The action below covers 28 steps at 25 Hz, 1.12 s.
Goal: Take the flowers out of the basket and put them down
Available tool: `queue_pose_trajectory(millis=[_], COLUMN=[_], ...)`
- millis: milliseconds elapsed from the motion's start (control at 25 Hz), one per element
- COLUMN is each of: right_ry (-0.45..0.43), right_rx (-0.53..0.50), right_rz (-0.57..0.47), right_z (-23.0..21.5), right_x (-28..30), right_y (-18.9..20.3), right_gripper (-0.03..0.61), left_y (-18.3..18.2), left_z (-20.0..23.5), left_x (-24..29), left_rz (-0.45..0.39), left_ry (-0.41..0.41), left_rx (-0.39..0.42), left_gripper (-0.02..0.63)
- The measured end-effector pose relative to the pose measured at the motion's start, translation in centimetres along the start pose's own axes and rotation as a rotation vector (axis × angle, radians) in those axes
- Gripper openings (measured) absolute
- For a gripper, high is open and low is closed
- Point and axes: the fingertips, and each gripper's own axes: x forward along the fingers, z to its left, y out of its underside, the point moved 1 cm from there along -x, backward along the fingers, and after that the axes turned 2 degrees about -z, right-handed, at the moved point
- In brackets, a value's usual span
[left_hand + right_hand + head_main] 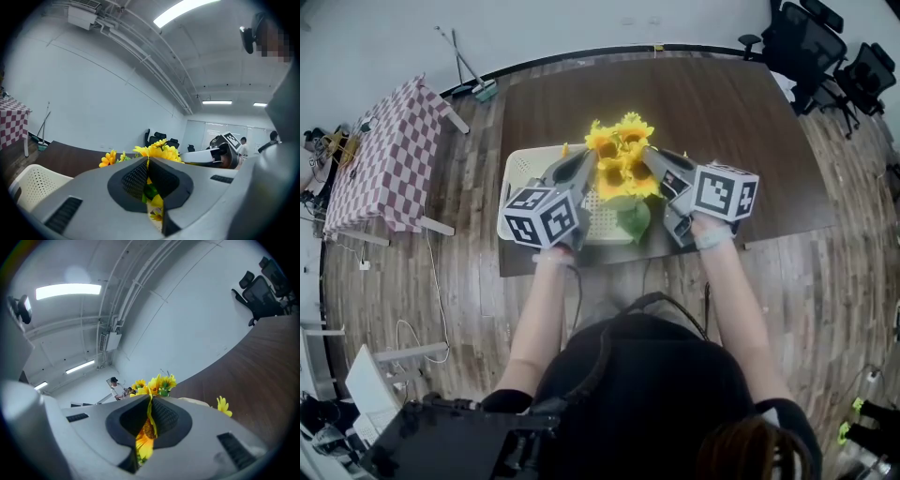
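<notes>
A bunch of yellow sunflowers (pixel 621 157) with a green leaf (pixel 634 219) stands over the right part of the white basket (pixel 521 171) on the brown table (pixel 741 112). My left gripper (pixel 589 157) reaches in from the left and is shut, with stem and petals pinched between its pads (pixel 136 178). Coming in from the right, my right gripper (pixel 649 155) is shut too, a sunflower head (pixel 146 434) showing in its gap. Blooms (pixel 157 151) rise above the left jaws. A small separate yellow flower (pixel 224 406) sits beside the basket rim (pixel 194 402).
A table with a red checked cloth (pixel 389 159) stands to the left, a broom (pixel 473 80) behind it. Black office chairs (pixel 825 47) are at the far right. Cables lie on the wooden floor (pixel 431 281). The table's near edge is just behind my grippers.
</notes>
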Motion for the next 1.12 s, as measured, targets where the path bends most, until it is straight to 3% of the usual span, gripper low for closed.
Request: queue_pose_trajectory(millis=[560,1120], right_ry=[0.081,0.076], right_rx=[0.032,0.077], right_rz=[-0.067,-0.039], right_z=[-2.6,-6.7], right_x=[-4.3,-11.2], right_y=[-1.6,-1.3], right_gripper=[0.008,0.008], left_y=[0.5,5.0], left_z=[-3.7,-10.0], left_x=[3.5,6.9], left_rz=[0.022,0.067], left_ry=[0.097,0.058], left_rx=[0.001,-0.017], left_gripper=[0.003,0.003])
